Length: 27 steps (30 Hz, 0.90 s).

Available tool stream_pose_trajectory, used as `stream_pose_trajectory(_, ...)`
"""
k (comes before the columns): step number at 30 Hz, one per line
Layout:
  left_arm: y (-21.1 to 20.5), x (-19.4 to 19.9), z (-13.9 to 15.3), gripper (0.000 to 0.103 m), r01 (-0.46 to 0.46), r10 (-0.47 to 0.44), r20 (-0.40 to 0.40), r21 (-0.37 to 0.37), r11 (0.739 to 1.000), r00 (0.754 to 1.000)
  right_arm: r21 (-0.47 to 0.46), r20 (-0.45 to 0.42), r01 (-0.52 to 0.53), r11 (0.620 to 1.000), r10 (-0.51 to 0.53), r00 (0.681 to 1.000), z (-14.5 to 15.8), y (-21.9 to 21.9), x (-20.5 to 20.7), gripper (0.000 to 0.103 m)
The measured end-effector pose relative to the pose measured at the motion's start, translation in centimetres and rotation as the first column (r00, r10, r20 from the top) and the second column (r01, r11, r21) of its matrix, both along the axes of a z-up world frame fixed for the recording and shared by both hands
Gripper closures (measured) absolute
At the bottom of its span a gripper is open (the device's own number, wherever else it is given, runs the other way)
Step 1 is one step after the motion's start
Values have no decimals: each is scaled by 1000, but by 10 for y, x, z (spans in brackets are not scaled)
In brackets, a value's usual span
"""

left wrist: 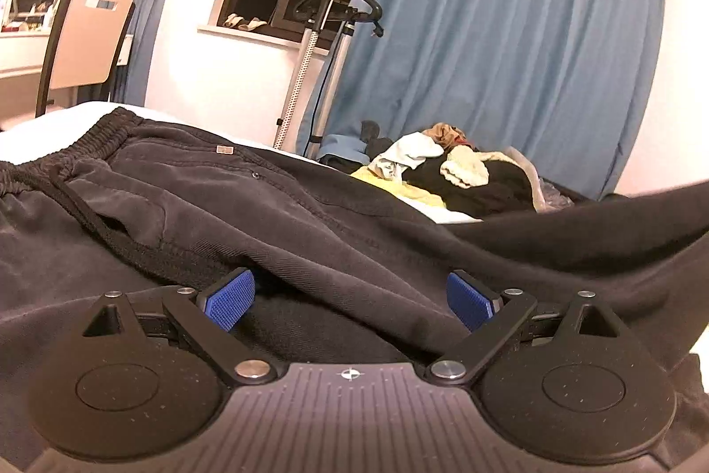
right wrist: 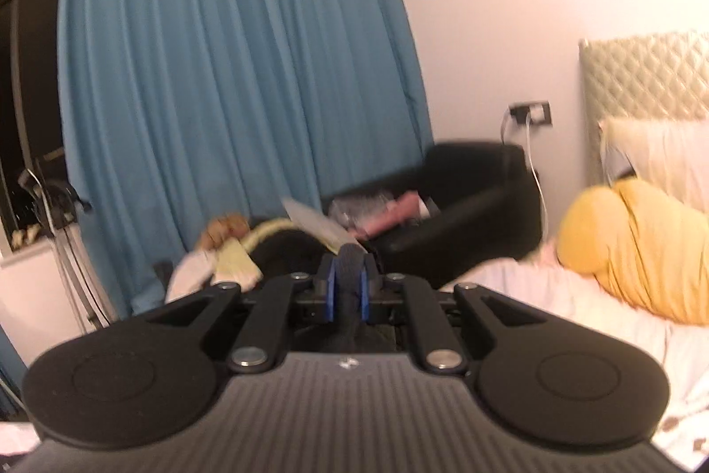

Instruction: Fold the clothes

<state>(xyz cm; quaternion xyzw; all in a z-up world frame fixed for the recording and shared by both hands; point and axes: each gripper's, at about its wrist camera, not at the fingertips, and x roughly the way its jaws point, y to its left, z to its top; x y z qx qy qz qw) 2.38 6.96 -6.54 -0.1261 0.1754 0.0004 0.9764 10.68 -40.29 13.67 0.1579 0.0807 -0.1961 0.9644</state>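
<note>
Two grippers: left gripper spread wide over black trousers; right gripper clamped on their fabric.

No word, brand or number can be read in either view. The dark trousers carry a small rectangular label just below the waistband, but its print is too small to make out. The body of the left hand-held gripper bears a small white crosshair mark at its front middle; the right hand-held gripper shows a similar mark, blurred.
</note>
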Motion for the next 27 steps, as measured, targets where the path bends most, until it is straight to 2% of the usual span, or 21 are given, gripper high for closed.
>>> stream_pose_trajectory(5,2,2,-3,8,-4,4,-9,7,1000,1000,-7,-42,44,999,-45,998,-27,-16,26,92)
stream_pose_trajectory(8,3,6,-5,8,-11,11,-11,6,1000,1000,-41,-45,72,997,-73,996,-44,-38,51,98)
stream_pose_trajectory(12,-1,17,-13,8,-11,12,-37,22,1000,999,-76,-106,19,997,-27,994,-81,-69,101,97)
stream_pose_trajectory(15,-9,29,-20,8,-8,10,-68,30,1000,998,0,-111,32,999,-32,993,-120,-87,105,94)
stream_pose_trajectory(17,-12,35,-23,8,1,2,-78,40,999,997,72,-112,68,995,-59,992,-151,-95,93,93)
stream_pose_trajectory(20,-14,37,-25,8,15,-10,-86,55,998,996,248,-107,132,960,-109,988,-195,-101,65,76)
stream_pose_trajectory(21,-14,36,-25,8,19,-14,-89,52,998,996,291,-114,128,948,-98,989,-203,-99,60,61)
stream_pose_trajectory(23,-11,30,-23,8,26,-22,-88,42,999,996,373,-129,118,920,-74,989,-220,-94,51,50)
stream_pose_trajectory(25,-10,23,-20,8,30,-27,-79,33,999,996,453,-141,108,885,-49,989,-236,-90,42,50)
stream_pose_trajectory(26,-9,20,-18,8,30,-28,-76,30,999,997,485,-130,72,871,-10,991,-234,-90,44,50)
stream_pose_trajectory(27,-9,17,-16,8,33,-31,-73,27,999,997,516,-117,35,856,30,993,-232,-91,46,44)
